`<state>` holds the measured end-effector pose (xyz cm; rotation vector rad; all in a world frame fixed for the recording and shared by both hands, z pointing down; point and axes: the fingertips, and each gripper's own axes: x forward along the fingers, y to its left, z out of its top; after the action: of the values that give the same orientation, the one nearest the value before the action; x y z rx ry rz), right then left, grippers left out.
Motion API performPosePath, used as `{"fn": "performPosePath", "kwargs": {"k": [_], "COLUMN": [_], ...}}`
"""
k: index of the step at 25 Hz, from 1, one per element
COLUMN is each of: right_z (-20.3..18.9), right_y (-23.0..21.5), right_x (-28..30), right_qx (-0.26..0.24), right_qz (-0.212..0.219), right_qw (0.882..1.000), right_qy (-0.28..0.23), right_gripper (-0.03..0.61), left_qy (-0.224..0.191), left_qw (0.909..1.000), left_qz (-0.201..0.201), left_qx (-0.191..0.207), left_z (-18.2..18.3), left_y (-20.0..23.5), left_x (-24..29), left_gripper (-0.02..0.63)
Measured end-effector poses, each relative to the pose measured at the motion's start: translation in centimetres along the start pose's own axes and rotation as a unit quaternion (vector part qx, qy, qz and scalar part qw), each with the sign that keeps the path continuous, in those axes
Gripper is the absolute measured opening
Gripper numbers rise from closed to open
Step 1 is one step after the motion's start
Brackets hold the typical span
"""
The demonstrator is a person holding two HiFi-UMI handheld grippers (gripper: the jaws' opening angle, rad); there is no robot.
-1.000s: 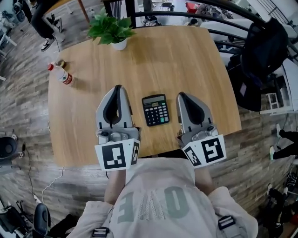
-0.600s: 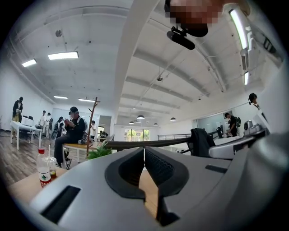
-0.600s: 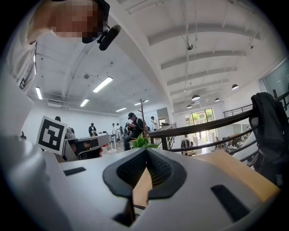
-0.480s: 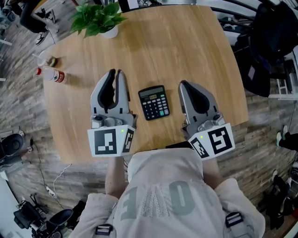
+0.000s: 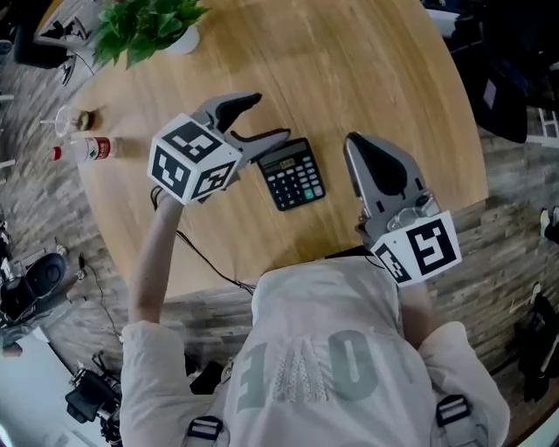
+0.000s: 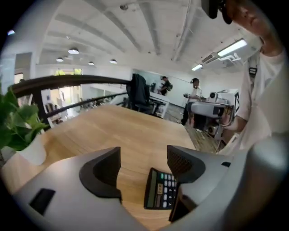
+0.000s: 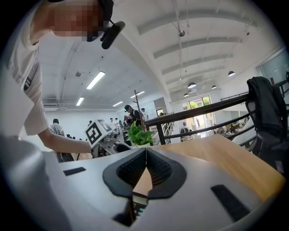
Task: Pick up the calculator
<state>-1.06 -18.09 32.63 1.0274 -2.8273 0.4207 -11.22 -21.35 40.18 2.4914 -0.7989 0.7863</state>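
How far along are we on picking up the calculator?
Done: the left tool is aimed at the calculator, and its jaws have just opened wide. In hand: lining up. The calculator lies flat on the table, partly under one jaw, not gripped. Left: close on it and lift. The right tool sits shut beside it, empty.

Blk calculator (image 5: 294, 175), tan woodgrain table (image 5: 349, 79), grn plant (image 5: 140, 26).
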Motion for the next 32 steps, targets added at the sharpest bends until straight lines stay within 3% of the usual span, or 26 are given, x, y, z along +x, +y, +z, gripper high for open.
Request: {"fn": "performPosePath", "kwargs": {"k": [2,4,10,14,26,29,32], "right_z": [-0.6,-1.2,-2.8,-3.8,-6.1,-6.5,-6.8], "right_y": [-0.4,-1.0,-2.9,-4.0,-5.1,-5.3,-5.5], "right_x": [0.2,0.5,1.6,2.5,4.6,4.8,5.1], "right_qx": [0.006,0.012,0.035,0.046,0.072,0.076,0.077], "right_qz": [0.0,-0.001,-0.007,-0.004,0.022,0.025,0.025], "right_qw": [1.0,1.0,0.999,0.998,0.995,0.994,0.994], "right_qy": [0.006,0.011,0.029,0.041,0.067,0.07,0.071], "right_gripper": [0.018,0.018,0.018,0.018,0.018,0.018,0.018], "left_qy": [0.058,0.108,0.225,0.275,0.348,0.357,0.36], "left_qw": [0.996,0.9853,0.9376,0.9109,0.8356,0.8262,0.8268], "left_qz": [-0.067,-0.128,-0.257,-0.295,-0.397,-0.405,-0.402], "left_qx": [-0.014,-0.032,-0.066,-0.088,-0.153,-0.16,-0.158], "left_z": [-2.0,-4.0,-8.9,-11.0,-13.6,-14.1,-14.3], "left_y": [-0.7,-1.5,-3.3,-3.8,-6.2,-6.3,-6.0], "left_x": [1.9,3.4,6.1,6.6,7.1,7.4,7.7], "left_gripper": [0.327,0.327,0.325,0.325,0.308,0.268,0.231]}}
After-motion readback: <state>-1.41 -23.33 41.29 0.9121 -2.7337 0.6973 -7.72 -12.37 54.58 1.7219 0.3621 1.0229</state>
